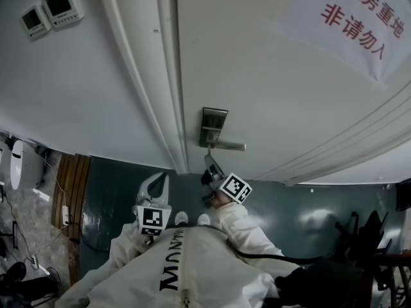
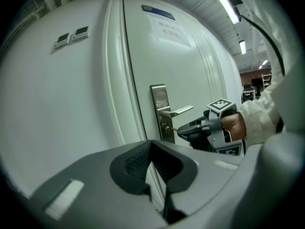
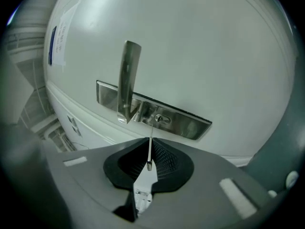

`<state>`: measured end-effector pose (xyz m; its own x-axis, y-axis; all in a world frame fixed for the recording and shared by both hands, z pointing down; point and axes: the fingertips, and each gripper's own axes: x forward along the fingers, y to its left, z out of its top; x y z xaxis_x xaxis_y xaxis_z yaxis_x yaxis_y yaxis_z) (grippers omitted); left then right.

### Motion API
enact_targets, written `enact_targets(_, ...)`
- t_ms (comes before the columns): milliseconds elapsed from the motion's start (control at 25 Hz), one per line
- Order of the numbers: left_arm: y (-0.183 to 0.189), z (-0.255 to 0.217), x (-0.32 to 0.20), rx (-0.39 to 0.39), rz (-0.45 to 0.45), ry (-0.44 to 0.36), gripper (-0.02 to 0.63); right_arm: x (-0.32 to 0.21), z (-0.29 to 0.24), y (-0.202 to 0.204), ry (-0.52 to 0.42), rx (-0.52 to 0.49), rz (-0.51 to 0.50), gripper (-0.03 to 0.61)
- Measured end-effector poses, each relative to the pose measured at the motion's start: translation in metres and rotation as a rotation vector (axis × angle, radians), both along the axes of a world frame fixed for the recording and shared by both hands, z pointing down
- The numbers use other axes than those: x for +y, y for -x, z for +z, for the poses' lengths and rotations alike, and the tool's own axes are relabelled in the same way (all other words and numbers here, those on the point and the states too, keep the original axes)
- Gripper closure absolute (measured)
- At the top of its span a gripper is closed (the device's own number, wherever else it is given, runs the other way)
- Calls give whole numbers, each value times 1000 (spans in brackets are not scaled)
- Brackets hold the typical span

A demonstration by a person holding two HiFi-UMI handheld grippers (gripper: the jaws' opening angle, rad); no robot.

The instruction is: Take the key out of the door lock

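Right gripper [image 3: 151, 142] pinches key [image 3: 150, 154] — tip indistinct.

White wall [image 1: 77, 95], two small control panels [image 1: 51, 10] mounted at left. Dark green floor [image 1: 308, 204]; wood-plank strip [image 1: 72, 191] on its left side. Ceiling strip light [image 2: 223, 3] lit, upper right.

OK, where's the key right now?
In the right gripper view the key is pinched edge-on in the right hand-held gripper, its tip right by the keyhole on the lock plate, beside the door handle.
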<state>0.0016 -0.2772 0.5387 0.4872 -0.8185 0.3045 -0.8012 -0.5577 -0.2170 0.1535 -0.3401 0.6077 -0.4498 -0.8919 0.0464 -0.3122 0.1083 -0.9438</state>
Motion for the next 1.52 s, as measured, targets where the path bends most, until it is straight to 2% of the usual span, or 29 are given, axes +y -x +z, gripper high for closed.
enact_targets(80,-3,0,-1,4,8,0,614,4,-3,-3,-12,120,-7,557)
enact_targets(280,-9,1,-6,33,16,14,614,17,-9,-16,-38,554,-19,557)
enact_targets(480,-18,2,-14,65,19,27,614,32,-30,-22,-103,920,-30,557)
enact_targets(760,-28,-1,-18,54,18,10,614,57,-65,-27,-243,1253,-11,557)
enact_targets(840,-30,-3,-18,44,13,0,614,62,-71,-32,-259,1266,4,557)
enact_targets(1040,-31,-3,-9,21,-1,-5,614,77,-75,-38,-258,1189,11,557)
enact_targets(1160,-30,-2,-3,11,3,-9,614,86,-81,-34,-288,1201,23,557)
enact_targets(1320,-26,-8,16,11,48,-37,614,109,-91,-27,-298,1205,69,557)
enact_targets(1520,-5,-25,49,38,95,-81,614,146,-96,-19,-253,1205,160,557)
